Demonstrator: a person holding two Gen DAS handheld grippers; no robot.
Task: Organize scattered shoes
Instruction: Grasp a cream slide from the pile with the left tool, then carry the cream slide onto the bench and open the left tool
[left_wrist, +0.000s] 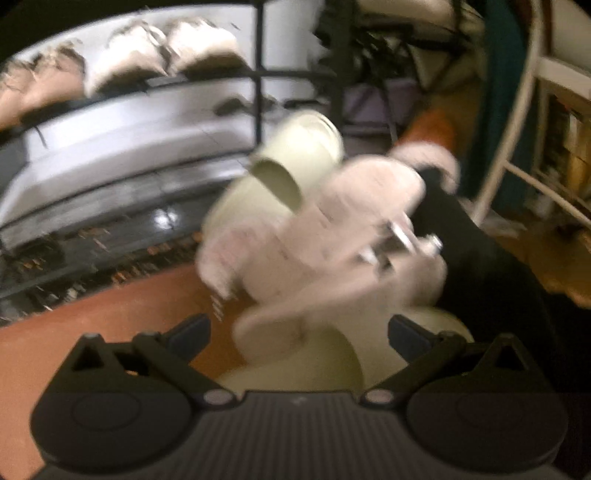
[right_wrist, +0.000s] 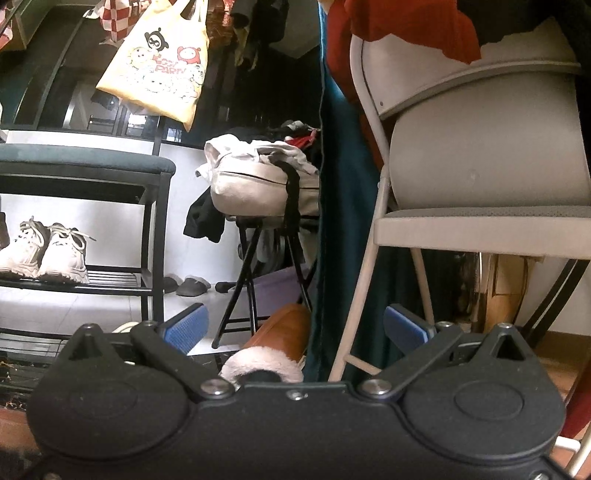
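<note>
Fluffy white slippers (left_wrist: 325, 236) with pale rubbery soles sit in a blurry heap on the floor just ahead of the left tool (left_wrist: 297, 332), whose jaws are spread wide with nothing in them. They look light and squishy, so I'd pinch the firmer sole edge. The right tool (right_wrist: 293, 328) is spread and bare too, above a tan fur-lined boot (right_wrist: 280, 339).

Black hand-held gripper (right_wrist: 295, 328), blue ribbed pads (right_wrist: 186, 326), silver pivot screws, ribbed body
</note>
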